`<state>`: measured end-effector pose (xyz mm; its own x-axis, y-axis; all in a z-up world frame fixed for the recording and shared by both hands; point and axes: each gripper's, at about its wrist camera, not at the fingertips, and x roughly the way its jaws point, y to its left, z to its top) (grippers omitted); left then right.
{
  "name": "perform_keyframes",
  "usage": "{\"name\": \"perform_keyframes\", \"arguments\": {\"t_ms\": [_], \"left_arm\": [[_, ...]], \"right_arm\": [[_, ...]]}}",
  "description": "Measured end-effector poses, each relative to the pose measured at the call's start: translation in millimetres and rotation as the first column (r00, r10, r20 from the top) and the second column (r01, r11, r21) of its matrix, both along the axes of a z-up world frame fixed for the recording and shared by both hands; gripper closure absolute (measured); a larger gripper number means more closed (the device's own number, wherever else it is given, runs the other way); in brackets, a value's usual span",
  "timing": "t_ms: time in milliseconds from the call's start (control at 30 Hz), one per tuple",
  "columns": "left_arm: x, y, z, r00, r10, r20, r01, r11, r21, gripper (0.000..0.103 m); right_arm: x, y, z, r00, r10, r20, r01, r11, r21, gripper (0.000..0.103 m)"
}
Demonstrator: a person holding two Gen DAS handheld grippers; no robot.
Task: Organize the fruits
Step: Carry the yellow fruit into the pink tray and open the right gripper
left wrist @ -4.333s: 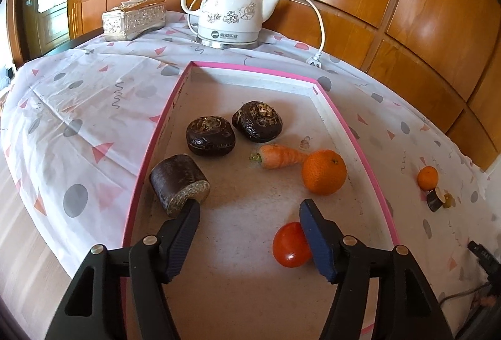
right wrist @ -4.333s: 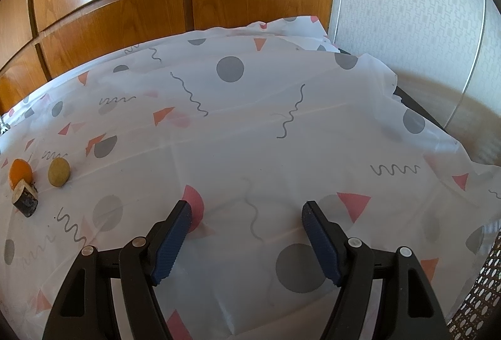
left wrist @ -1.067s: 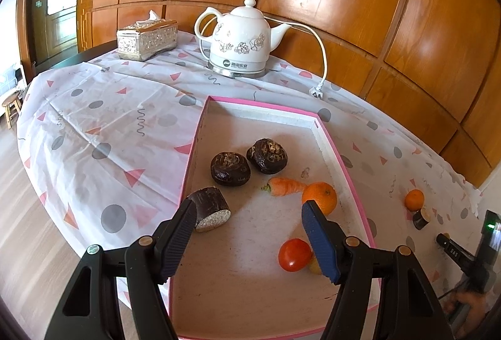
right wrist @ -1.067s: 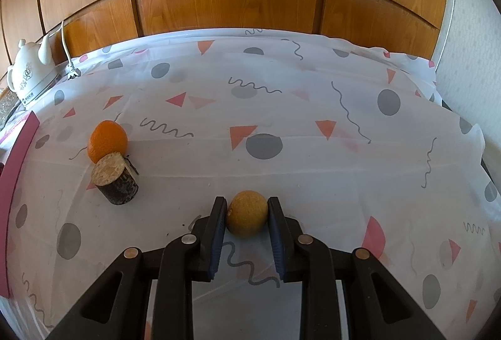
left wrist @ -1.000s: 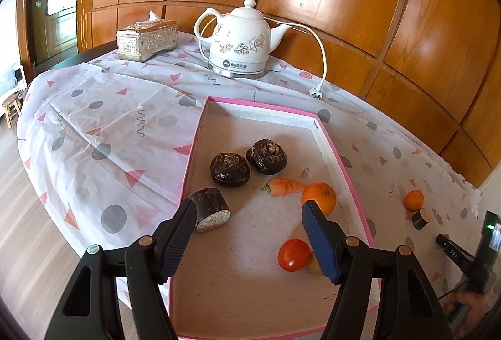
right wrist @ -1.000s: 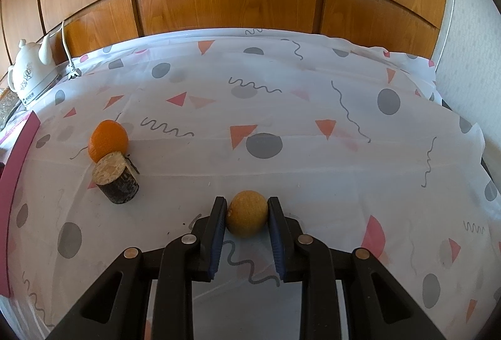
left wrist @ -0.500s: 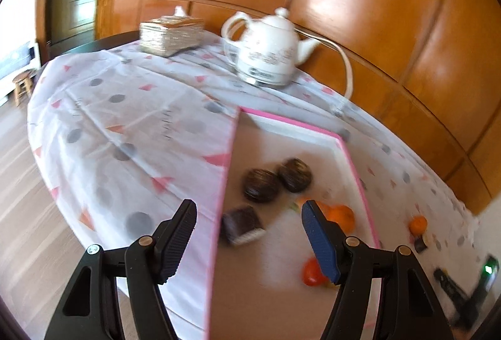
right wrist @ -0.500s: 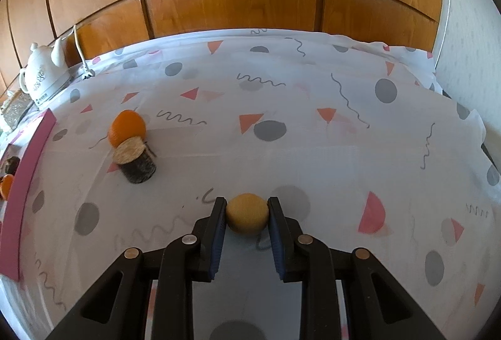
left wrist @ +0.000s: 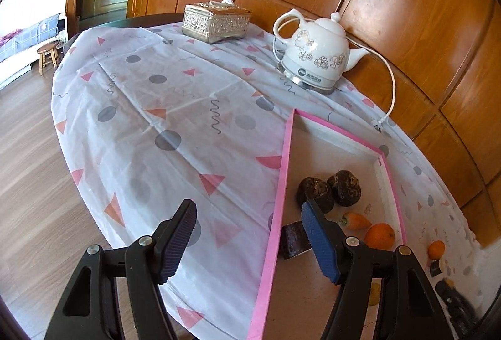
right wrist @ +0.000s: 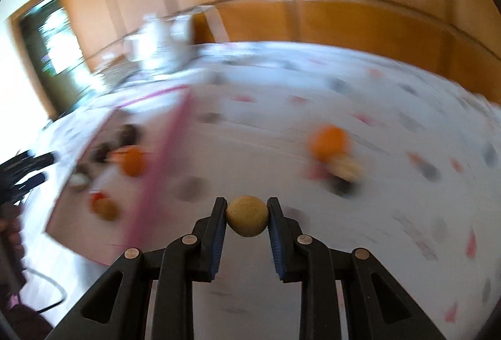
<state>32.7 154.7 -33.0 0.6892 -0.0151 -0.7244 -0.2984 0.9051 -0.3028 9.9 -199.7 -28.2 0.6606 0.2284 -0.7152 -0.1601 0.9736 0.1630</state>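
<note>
My right gripper point(right wrist: 246, 216) is shut on a small yellow-brown round fruit point(right wrist: 246, 215) and holds it above the tablecloth, right of the pink-rimmed tray point(right wrist: 162, 161). The right wrist view is motion-blurred. My left gripper point(left wrist: 249, 235) is open and empty over the tray's left rim point(left wrist: 278, 199). In the tray lie two dark round fruits point(left wrist: 328, 188), a cut dark piece point(left wrist: 292, 239), a carrot point(left wrist: 355, 221) and an orange point(left wrist: 379, 235). A small orange point(left wrist: 436, 249) and a dark stub point(left wrist: 436, 267) lie on the cloth right of the tray.
A white electric kettle point(left wrist: 316, 58) with its cord and a silver tissue box point(left wrist: 216, 22) stand at the back of the round table. Wood panelling runs behind. The table edge and floor are to the left point(left wrist: 37, 152).
My right gripper has lifted the yellow-brown fruit and swung left toward the tray. My left gripper has swung left, so the tray now sits at the right of its view.
</note>
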Motion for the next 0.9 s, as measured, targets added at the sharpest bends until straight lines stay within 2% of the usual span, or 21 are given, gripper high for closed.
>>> {"name": "perform_keyframes", "arguments": {"t_ms": [100,233,567,767,900], "left_arm": [[1.3,1.9,-3.1,1.0,0.003,-0.007,-0.003,1.0,0.0,0.033],[1.8,5.7,-5.5,1.0,0.015,-0.011,-0.015,1.0,-0.003,0.034],[-0.2,27.7,-12.9,0.994,0.106,-0.033,-0.107,0.994,-0.035,0.033],[0.6,28.3,-16.6,0.992,0.117,-0.048,-0.119,0.992,-0.038,0.033],[0.5,27.7,-19.4,0.991,0.119,-0.058,-0.121,0.992,-0.045,0.033]], "right_arm": [[5.8,38.3,11.2,0.993,0.114,0.025,-0.114,0.993,-0.001,0.077],[18.5,74.4,12.1,0.981,0.191,0.025,-0.191,0.982,-0.004,0.077],[30.2,102.2,0.6,0.973,0.23,-0.008,-0.23,0.973,-0.019,0.077],[36.2,111.9,-5.2,0.971,0.237,-0.028,-0.238,0.97,-0.045,0.077],[38.2,113.9,-9.5,0.972,0.23,-0.049,-0.232,0.972,-0.035,0.071]]}}
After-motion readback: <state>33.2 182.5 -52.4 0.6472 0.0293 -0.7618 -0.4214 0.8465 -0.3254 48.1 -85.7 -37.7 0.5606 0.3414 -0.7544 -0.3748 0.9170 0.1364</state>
